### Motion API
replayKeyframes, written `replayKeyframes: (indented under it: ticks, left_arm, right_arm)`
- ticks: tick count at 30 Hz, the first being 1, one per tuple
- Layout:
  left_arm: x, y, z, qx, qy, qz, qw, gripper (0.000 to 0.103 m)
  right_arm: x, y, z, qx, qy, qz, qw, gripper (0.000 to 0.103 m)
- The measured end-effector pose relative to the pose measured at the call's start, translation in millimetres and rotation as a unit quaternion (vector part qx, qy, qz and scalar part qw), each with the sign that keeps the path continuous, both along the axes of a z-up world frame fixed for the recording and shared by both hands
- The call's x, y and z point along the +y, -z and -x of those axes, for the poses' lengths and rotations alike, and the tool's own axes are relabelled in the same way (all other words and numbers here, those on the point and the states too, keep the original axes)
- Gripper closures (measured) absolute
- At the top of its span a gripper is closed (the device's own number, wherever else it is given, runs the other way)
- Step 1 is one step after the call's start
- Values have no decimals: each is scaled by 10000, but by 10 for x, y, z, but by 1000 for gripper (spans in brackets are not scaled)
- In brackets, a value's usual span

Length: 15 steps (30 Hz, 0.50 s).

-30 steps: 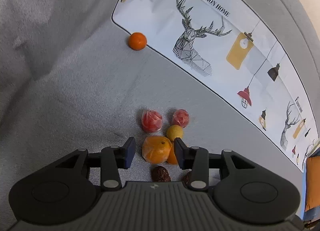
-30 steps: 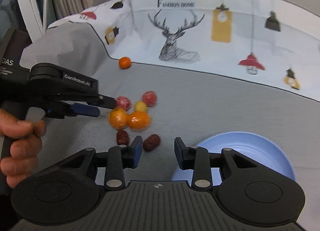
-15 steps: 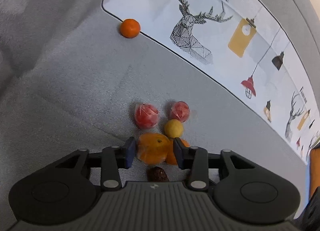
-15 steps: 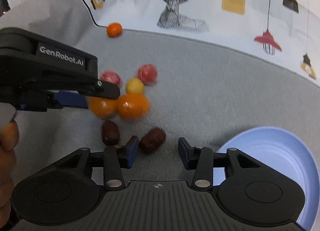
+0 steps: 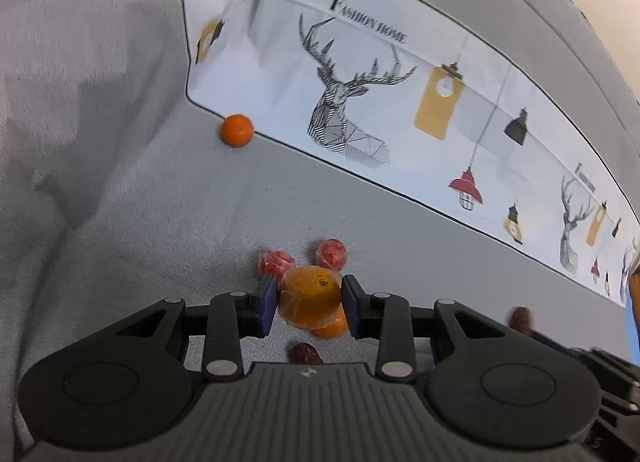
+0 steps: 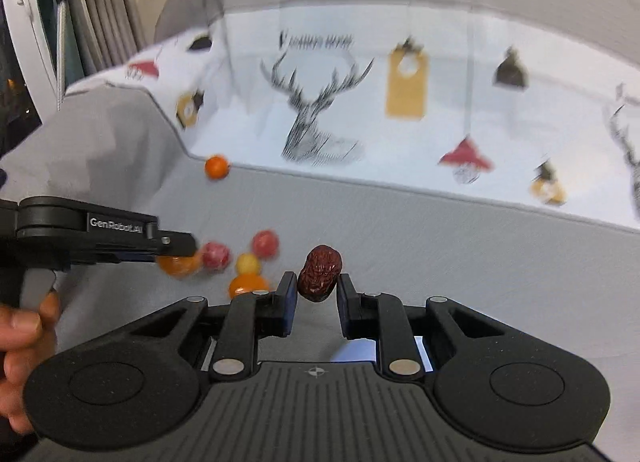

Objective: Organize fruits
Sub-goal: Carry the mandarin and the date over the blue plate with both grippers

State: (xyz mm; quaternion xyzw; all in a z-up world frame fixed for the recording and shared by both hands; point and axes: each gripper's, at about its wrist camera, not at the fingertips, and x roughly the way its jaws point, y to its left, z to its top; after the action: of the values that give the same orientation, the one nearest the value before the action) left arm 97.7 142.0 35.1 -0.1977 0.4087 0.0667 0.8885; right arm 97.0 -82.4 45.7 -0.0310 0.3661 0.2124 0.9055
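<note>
My left gripper (image 5: 308, 302) is shut on a wrapped orange (image 5: 310, 298) and holds it above the grey cloth. Under it lie a second orange (image 5: 334, 328), two wrapped red fruits (image 5: 276, 262) (image 5: 331, 253) and a dark red date (image 5: 306, 354). My right gripper (image 6: 316, 288) is shut on another dark red date (image 6: 320, 272), lifted off the cloth. In the right wrist view the left gripper (image 6: 176, 254) shows at left with its orange (image 6: 178, 265), beside red fruits (image 6: 216, 256), a small yellow fruit (image 6: 247, 262) and an orange (image 6: 248, 285).
A lone orange (image 5: 237, 130) lies far back at the edge of the white deer-print cloth (image 5: 360, 102); it also shows in the right wrist view (image 6: 216, 167). A sliver of the blue plate (image 6: 356, 350) shows under my right gripper. Curtains (image 6: 100, 14) hang at far left.
My left gripper closed on the wrapped orange and lifted it. My right gripper closed on a date and raised it off the cloth, away from the plate.
</note>
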Motion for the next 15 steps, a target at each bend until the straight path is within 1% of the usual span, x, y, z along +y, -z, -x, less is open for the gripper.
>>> replayKeyframes:
  ticks: [2, 3, 4, 6, 8, 11, 15]
  left_arm:
    - [-65, -33, 26, 56, 129, -180, 9997, 65]
    - [-107, -33, 31, 134, 211, -285, 9993, 65]
    - [-139, -26, 37, 205, 277, -351, 9988, 65]
    - [-200, -23, 48, 271, 379, -373, 9982, 65]
    - [-245, -35, 64, 221, 458, -378, 9980, 65]
    - [-366, -62, 71, 146, 613, -484, 9968, 65]
    - [-550, -63, 58, 76, 918, -524, 9944, 65]
  right_arm:
    - [-86, -4, 142, -104, 87, 111, 9998, 81]
    - [-165, 50, 209, -82, 209, 156, 9996, 81]
    - [-245, 116, 229, -21, 329, 146, 9994, 81]
    - [-414, 213, 212, 283, 669, 54, 9973, 81]
    - [-565, 198, 209, 269, 849, -172, 9959, 81]
    - [-677, 202, 239, 137, 926, 128, 9955, 81]
    - [-873, 233, 258, 251, 1122, 124, 9933, 81]
